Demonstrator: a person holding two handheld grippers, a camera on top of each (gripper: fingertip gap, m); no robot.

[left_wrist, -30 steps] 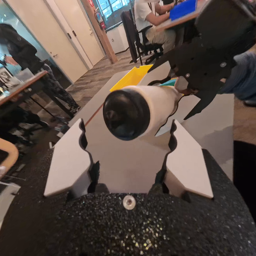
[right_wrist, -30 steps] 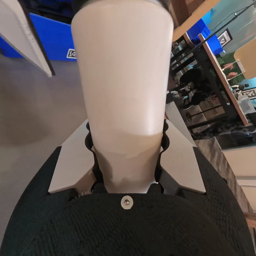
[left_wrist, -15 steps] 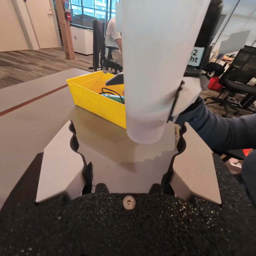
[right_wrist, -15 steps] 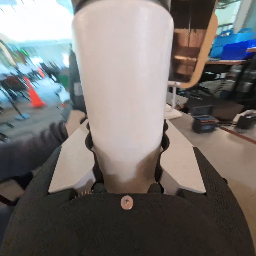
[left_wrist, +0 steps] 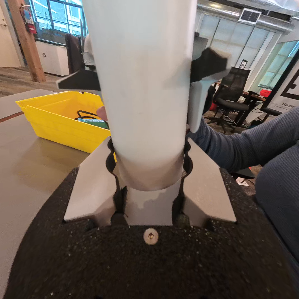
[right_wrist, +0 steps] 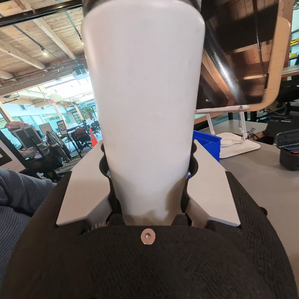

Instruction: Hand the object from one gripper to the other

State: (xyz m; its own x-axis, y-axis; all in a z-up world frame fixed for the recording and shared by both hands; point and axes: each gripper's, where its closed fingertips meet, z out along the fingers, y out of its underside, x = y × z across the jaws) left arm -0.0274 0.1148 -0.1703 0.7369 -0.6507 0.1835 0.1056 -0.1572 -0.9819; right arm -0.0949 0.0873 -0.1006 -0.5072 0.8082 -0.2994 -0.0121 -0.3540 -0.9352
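A white tumbler (left_wrist: 142, 80) stands upright in the air between both grippers. My left gripper (left_wrist: 148, 140) is shut on its lower end, with both pads against its sides. My right gripper (right_wrist: 147, 142) is shut on the same tumbler (right_wrist: 145, 97), which fills the middle of its view. In the left wrist view the right gripper's fingers (left_wrist: 208, 66) reach around the tumbler higher up, from the far side. The tumbler's dark top rim shows only at the upper edge of the right wrist view.
A yellow bin (left_wrist: 64, 129) with cables and a green item sits on the grey table (left_wrist: 32, 161) behind the tumbler. A person's blue sleeve (left_wrist: 242, 145) comes in from the right. A blue bin (right_wrist: 208, 145), a white lamp base (right_wrist: 234, 147) and a black device (right_wrist: 289, 152) are on the table. Tip to tip, the grippers are about 8 cm apart.
The right gripper turned the tumbler from lying sideways to upright and brought it between my left fingers. The left fingers, open before, have closed on its lower end.
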